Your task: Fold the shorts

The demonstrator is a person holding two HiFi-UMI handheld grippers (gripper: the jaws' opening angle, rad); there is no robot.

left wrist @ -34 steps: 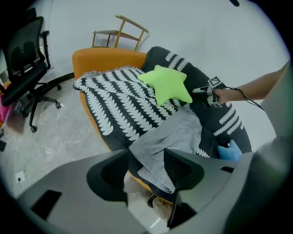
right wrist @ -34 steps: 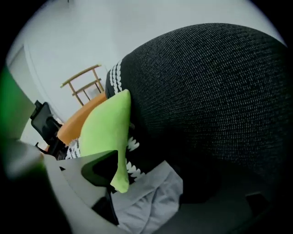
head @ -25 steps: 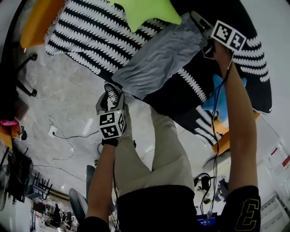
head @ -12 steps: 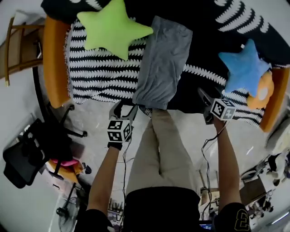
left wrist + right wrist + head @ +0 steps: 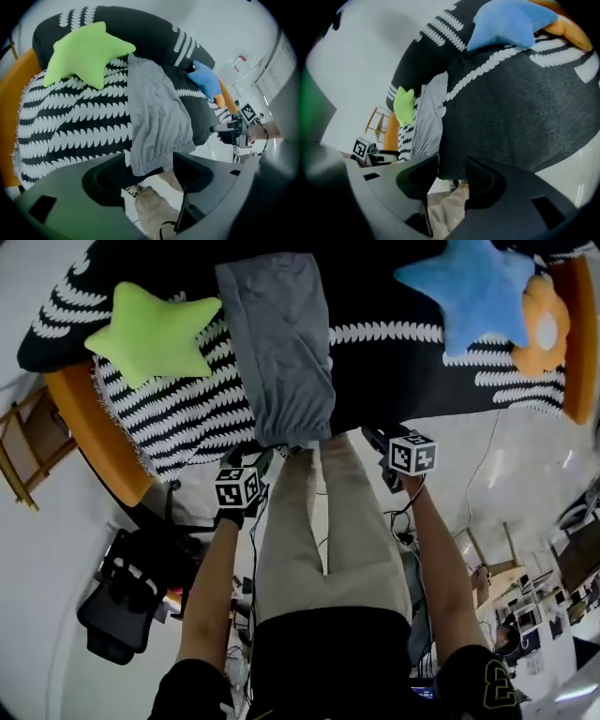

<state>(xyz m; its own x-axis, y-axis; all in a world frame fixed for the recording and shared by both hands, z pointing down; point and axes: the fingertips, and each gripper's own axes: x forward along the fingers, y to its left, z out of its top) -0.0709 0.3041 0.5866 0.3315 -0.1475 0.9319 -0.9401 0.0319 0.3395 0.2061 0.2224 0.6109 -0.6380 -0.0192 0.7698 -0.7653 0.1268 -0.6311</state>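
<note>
Orange-edged couch (image 5: 94,432) under a black-and-white knit throw (image 5: 192,413) fills the top of the head view, with a green star cushion (image 5: 150,329) on one side and a blue star cushion (image 5: 464,282) on the other. Between the cushions lie the grey shorts (image 5: 277,343), stretched in a long narrow strip from the back of the seat to the front, where their gathered elastic edge (image 5: 292,432) hangs just over the lip above the person's knees.

The left gripper (image 5: 150,161) points down at that edge. Its jaws have just been opening and stand wide apart. The elastic edge shows in the gap, but neither pad presses on it. The right gripper (image 5: 452,161) hangs near the dark part of the throw, beside the shorts. Its jaws have just been closing, yet a gap remains, with only throw and trouser leg showing through it.

The shorts look thin, light and limp, so they would likely sag from any single pinch and drag on the knit. The firmest hold is probably the two corners of the thicker elastic edge, one per gripper, catching every layer.
</note>
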